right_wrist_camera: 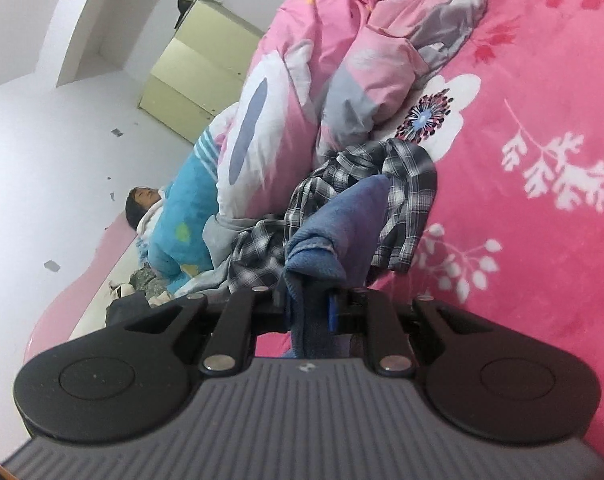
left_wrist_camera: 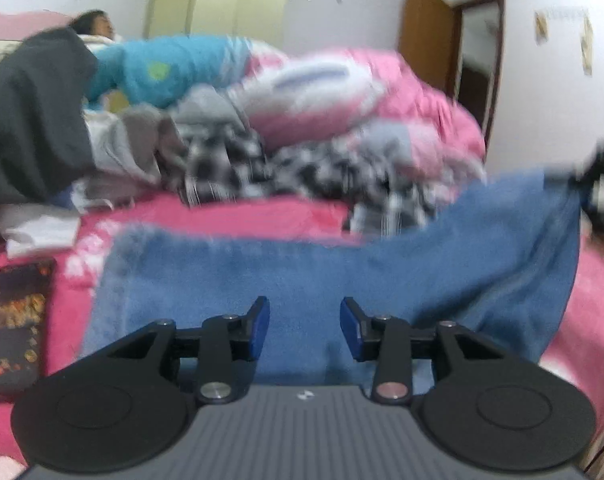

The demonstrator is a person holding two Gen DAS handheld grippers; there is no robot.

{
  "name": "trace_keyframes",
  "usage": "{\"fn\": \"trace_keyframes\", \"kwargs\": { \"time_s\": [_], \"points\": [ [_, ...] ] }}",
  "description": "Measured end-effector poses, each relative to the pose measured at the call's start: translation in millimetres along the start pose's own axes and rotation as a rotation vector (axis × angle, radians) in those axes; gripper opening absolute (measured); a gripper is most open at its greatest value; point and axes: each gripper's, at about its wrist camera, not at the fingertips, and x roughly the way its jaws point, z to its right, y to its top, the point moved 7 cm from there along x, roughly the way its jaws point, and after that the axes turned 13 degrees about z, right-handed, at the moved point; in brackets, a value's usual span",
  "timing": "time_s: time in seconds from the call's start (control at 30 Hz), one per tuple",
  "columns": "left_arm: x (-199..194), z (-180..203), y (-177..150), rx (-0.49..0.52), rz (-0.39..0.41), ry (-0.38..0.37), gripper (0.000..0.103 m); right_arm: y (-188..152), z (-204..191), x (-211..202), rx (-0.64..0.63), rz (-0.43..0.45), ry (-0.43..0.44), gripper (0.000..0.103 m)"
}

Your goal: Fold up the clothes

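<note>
Between right claw [right_wrist_camera: 308,306] pads, blue garment [right_wrist_camera: 322,248], over pink bedspread [right_wrist_camera: 542,80]

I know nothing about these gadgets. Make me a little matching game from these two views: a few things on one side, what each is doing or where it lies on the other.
Things:
1. blue towel
2. left tool
3. right tool
4. checked shirt

States:
A. crumpled beside the pink quilt
B. pads apart, nothing between them
C. one end lifted, the rest spread on the bed
D. clamped on blue cloth

Pairs: 1-C, 2-B, 3-D, 4-A
</note>
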Motion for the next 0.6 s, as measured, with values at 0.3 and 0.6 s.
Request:
{"fn": "trace_keyframes", "kwargs": {
  "time_s": [0.3,0.6],
  "points": [
    [52,75,-39,0.306,-0.184,-0.182,0.042,-9,-2,-5,-0.029,-0.012,-0.002,0.014],
    [52,70,-1,0.223,-0.128,-0.218,0.044,-17,-22,-7,-0.175,-0.013,0.041,0.014]
  ]
}}
